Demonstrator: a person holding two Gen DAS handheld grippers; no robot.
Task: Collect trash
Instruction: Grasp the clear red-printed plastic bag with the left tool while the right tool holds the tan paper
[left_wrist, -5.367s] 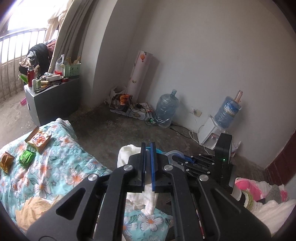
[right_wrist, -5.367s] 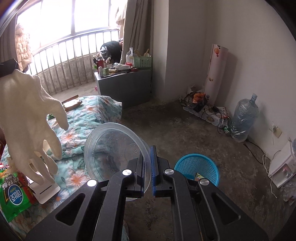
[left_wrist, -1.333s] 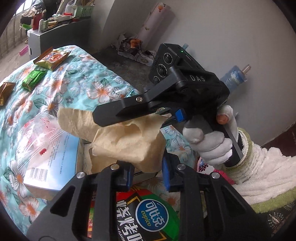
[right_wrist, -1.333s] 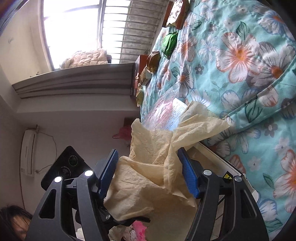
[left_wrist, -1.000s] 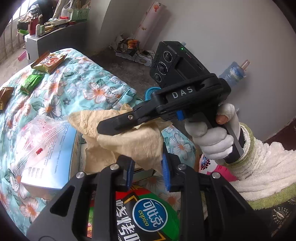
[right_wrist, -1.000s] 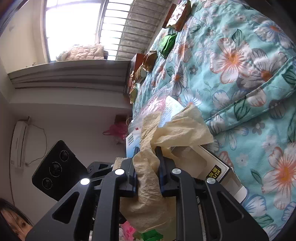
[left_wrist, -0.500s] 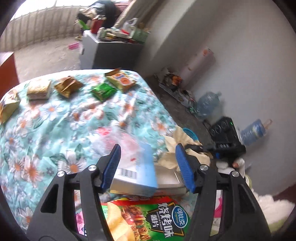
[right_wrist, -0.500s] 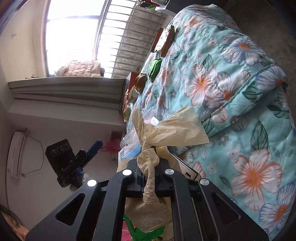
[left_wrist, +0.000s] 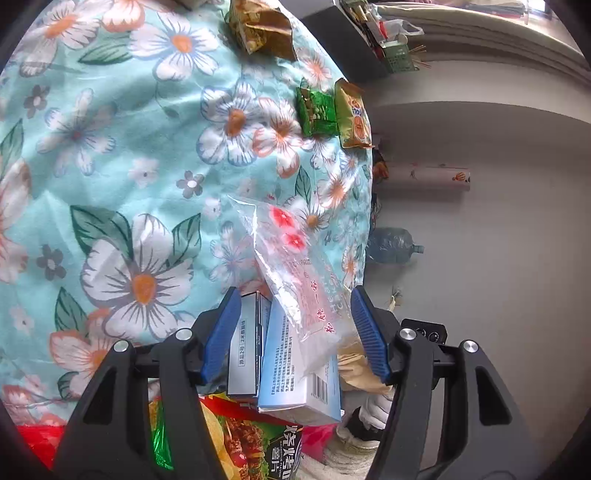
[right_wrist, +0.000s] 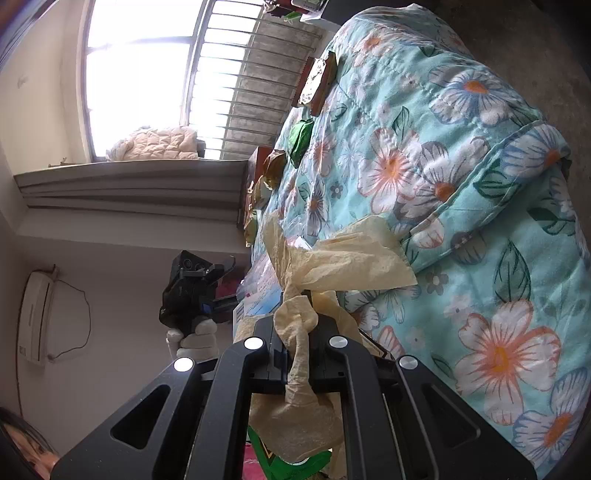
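Your left view loses the chip bag (left_wrist: 255, 446) behind the gripper arms and off the bottom edge, so you read only part of its print. The blue box (left_wrist: 295, 373) is half covered by the clear plastic bag (left_wrist: 299, 269). In your right view the yellow paper (right_wrist: 343, 258) hides the boxes beneath it, and the wrappers (right_wrist: 275, 166) along the bed's far edge are too small to identify

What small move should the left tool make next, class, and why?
Probably ease forward and close on the clear plastic bag. The left tool stands open with the bag and pale blue box between its pads, untouched, while the right tool already pinches the tan paper.
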